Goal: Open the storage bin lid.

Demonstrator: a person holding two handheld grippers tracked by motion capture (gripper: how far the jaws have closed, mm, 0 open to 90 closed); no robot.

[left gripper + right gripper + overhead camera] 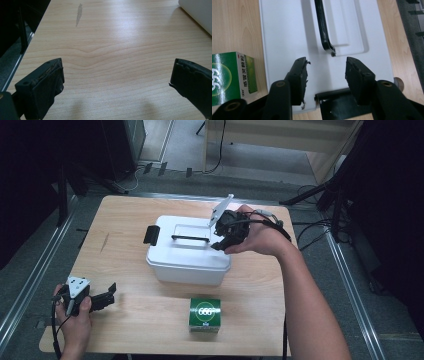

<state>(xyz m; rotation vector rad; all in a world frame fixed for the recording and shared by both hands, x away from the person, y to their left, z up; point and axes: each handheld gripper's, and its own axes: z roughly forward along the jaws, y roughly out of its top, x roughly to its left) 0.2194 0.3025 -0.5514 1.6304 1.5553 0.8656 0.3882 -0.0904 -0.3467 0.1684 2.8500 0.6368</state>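
Observation:
A white plastic box [187, 255] with a shut lid stands mid-table, a black handle [190, 238] lying flat in the lid's recess. A black latch [151, 234] sits on its left end. My right gripper [222, 240] hovers over the box's right end. In the right gripper view its jaws [325, 67] stand partly apart above the lid [284, 37], just short of the handle's end [329, 47]. The right-end latch [337, 102] lies below and between them, untouched. My left gripper [107, 295] rests at the front left, open wide [116, 77] over bare wood.
A green medicine carton [205, 314] stands near the front edge, in front of the white box, and is also at the left in the right gripper view [229, 77]. The box's corner [197, 12] edges into the left gripper view. Dark stands and cables surround the table.

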